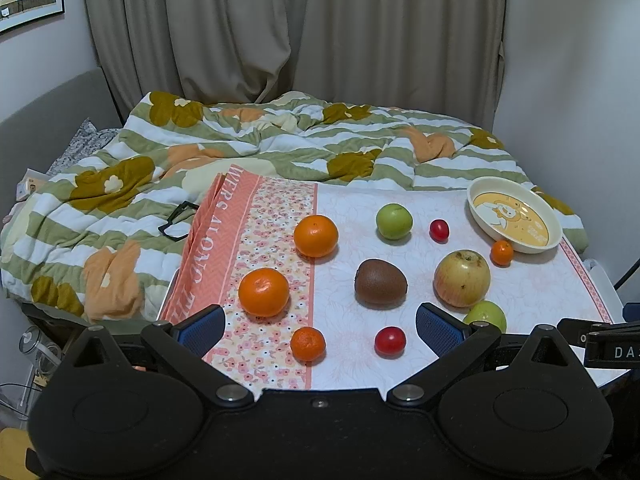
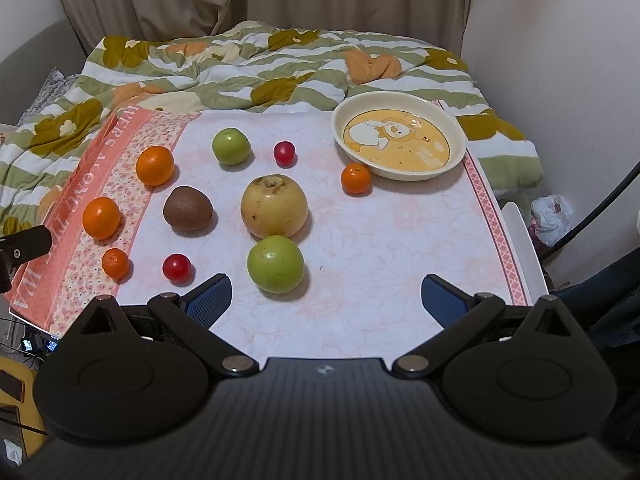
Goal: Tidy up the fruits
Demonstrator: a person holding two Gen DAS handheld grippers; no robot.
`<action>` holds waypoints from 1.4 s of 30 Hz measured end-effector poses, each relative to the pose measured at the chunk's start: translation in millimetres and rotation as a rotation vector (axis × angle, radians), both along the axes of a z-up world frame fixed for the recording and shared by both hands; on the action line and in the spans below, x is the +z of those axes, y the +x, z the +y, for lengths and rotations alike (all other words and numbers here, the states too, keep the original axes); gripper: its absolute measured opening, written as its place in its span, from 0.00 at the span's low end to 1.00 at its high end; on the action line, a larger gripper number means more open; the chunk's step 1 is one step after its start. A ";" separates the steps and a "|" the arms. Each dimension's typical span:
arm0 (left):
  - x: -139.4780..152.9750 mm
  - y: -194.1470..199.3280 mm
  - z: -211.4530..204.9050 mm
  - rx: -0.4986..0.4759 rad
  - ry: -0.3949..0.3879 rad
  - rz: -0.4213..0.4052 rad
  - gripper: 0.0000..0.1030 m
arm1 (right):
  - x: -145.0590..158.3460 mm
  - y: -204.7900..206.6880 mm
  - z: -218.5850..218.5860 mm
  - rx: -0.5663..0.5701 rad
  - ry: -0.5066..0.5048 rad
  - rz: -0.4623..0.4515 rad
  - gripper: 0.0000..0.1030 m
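Nothing is in the dish [image 2: 456,136] yet, so the first pick is the step in hand. Both the left gripper [image 1: 320,326] and the right gripper [image 2: 326,294] hover at the near edge of the floral tablecloth [image 2: 380,240] with jaws spread wide and holding nothing.

The fruit lies scattered and mostly apart: a kiwi [image 2: 188,208] left of centre, a yellowish apple [image 2: 274,206] in the middle with a green apple [image 2: 275,263] almost touching its near side, a second green apple [image 2: 231,146] farther back, two cherry tomatoes [image 2: 176,267] [image 2: 284,153], and four oranges of mixed size, one small orange [image 2: 355,178] just beside the dish's rim.

A sensible start, I judge, is the near green apple, which sits just ahead of the right gripper. Come in low with the pads either side of its widest part, and close gently (round fruit rolls), taking care not to nudge the yellowish apple behind it.
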State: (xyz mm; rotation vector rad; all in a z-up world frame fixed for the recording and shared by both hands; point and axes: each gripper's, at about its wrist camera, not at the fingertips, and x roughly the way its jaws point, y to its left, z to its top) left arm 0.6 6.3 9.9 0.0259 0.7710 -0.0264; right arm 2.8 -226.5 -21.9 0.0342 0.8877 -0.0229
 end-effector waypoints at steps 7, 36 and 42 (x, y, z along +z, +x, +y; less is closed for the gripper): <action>-6.4 5.8 1.7 -0.010 0.004 0.014 1.00 | -0.5 -5.6 10.0 0.016 0.017 -0.011 1.00; -127.1 57.2 10.9 -0.086 0.083 0.087 0.75 | -102.7 42.9 29.3 0.060 0.061 -0.011 1.00; -138.5 63.0 10.3 -0.080 0.079 0.092 0.62 | -110.5 52.8 34.1 0.081 0.056 -0.012 1.00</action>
